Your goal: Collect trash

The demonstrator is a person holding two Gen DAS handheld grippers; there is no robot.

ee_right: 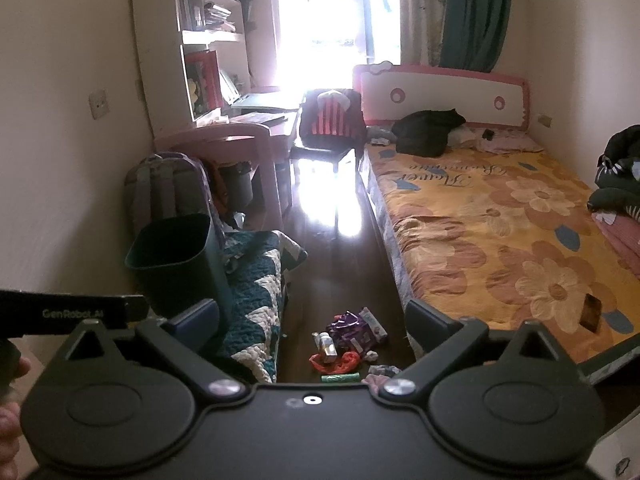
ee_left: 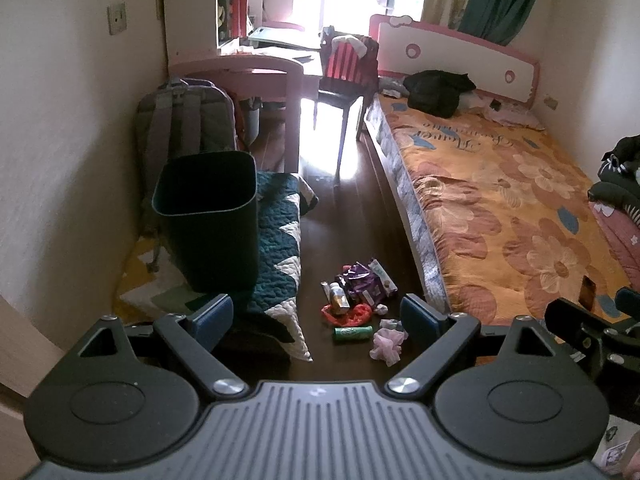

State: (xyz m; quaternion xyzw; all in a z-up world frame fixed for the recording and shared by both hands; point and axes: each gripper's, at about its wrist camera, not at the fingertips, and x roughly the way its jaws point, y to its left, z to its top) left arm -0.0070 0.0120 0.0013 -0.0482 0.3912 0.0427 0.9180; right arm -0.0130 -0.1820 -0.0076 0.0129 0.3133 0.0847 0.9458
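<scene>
A: Entry. You hold both tools angled down at the floor litter. Your left gripper (ee_left: 316,314) has its jaws spread wide, nothing between the pads; your right gripper (ee_right: 314,326) looks the same, wide and empty.

B: Where's the trash?

A: A loose pile on the dark floor, between the bed (ee_left: 492,200) and the quilt (ee_left: 280,248): purple wrapper (ee_left: 362,282), red plastic bag (ee_left: 348,316), green roll (ee_left: 352,332), a small gold-and-white carton (ee_left: 340,300), pink crumpled tissue (ee_left: 386,344).

B: And the bin?

A: The dark wastebasket (ee_left: 208,220) stands upright on the quilt, near the pile on its left, mouth up, probably so your drops stay short.

B: Obstructions?

A: The quilt's edge sits just beside the pile, the bed frame crowds the right. The backpack (ee_left: 180,120) leans behind the basket. Pieces overlap, so you'd likely snag two at once.
</scene>
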